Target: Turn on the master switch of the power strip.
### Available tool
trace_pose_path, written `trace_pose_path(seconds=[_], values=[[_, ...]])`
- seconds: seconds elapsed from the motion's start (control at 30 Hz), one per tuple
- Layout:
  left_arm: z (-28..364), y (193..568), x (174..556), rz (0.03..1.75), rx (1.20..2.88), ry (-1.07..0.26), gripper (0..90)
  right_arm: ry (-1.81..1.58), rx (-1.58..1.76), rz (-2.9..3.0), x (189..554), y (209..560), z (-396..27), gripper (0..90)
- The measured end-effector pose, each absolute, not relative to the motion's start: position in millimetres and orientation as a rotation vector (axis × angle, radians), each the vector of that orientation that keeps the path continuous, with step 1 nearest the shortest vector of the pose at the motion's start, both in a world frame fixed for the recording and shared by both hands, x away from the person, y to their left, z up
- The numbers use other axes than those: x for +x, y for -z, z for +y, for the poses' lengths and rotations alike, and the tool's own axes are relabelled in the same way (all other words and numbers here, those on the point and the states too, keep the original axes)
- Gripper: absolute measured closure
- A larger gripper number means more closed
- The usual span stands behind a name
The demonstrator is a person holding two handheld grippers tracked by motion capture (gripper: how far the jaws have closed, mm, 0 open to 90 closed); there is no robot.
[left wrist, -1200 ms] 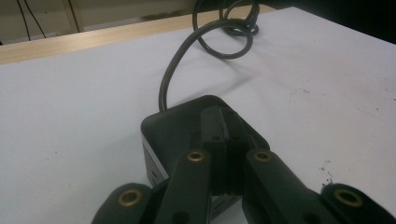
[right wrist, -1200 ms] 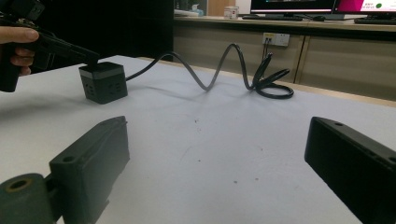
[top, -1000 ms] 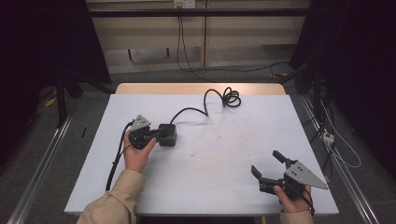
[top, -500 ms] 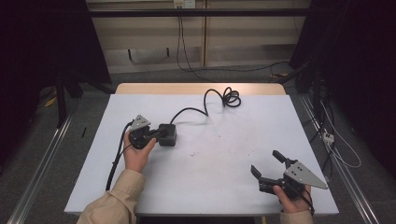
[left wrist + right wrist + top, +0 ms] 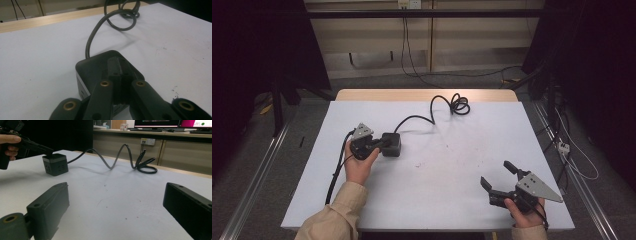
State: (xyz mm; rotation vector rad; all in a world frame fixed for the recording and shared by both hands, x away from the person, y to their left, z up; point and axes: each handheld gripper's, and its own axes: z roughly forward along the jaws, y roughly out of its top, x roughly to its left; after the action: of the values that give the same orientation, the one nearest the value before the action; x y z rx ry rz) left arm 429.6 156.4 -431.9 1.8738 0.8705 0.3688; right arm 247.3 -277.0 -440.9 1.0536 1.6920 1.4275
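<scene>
A black power cube (image 5: pixel 392 146) with a grey band sits on the white table (image 5: pixel 452 200), left of centre. Its black cable (image 5: pixel 412 119) runs back to a coil (image 5: pixel 459 105) near the far edge. My left gripper (image 5: pixel 383 143) is shut, jaws pressed together, and its tips rest on the top of the cube (image 5: pixel 92 67); nothing is between the left gripper's (image 5: pixel 119 65) jaws. My right gripper (image 5: pixel 497 173) stands open low over the front right of the table, empty. In the right gripper view (image 5: pixel 116 195) it faces the cube (image 5: pixel 55 165) and the left gripper (image 5: pixel 37 148) from afar.
The table's wooden far edge (image 5: pixel 422 95) lies just behind the coil. Floor rails (image 5: pixel 257 170) and loose cables (image 5: pixel 572 155) run along both sides of the table. A wall socket (image 5: pixel 147 141) is on the cabinet behind.
</scene>
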Motion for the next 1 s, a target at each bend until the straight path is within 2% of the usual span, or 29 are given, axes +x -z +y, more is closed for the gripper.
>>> trace_pose_path(seconds=[1.0], values=[[153.1,429.6,429.4,0.903,1.887,-0.365,90.0,-1.424,1.047,1.691,247.9,440.2,-276.9,6.1]])
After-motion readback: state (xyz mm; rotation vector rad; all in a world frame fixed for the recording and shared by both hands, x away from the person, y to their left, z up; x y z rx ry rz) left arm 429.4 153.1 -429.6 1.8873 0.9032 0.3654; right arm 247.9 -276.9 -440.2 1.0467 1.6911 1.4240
